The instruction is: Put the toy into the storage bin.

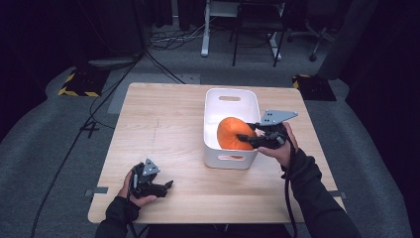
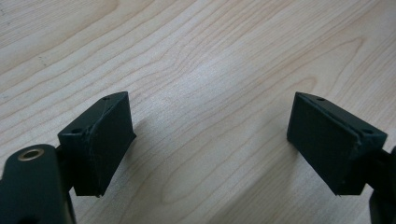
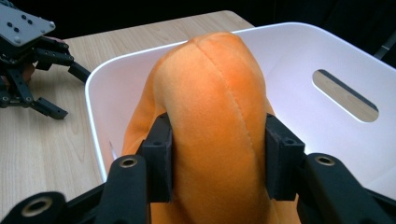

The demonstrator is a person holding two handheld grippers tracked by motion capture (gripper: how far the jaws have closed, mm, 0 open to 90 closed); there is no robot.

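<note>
A soft orange plush toy (image 1: 229, 132) sits partly inside a white plastic bin (image 1: 230, 92) on the right half of the wooden table (image 1: 148, 124). My right gripper (image 1: 243, 138) reaches into the bin from its right side and is shut on the toy. In the right gripper view both pads squeeze the sides of the plush toy (image 3: 210, 79), which bulges above them, with the bin (image 3: 289, 27) around it. My left gripper (image 1: 166, 187) lies near the table's front left edge, jaws wide apart. The left gripper (image 2: 210, 135) has only bare wood between its pads.
The bin has a slot handle (image 3: 344, 95) in its far wall. The left gripper (image 3: 69, 92) shows far off in the right gripper view. Beyond the table lie grey floor, cables (image 1: 119, 84) and chair legs (image 1: 255, 47).
</note>
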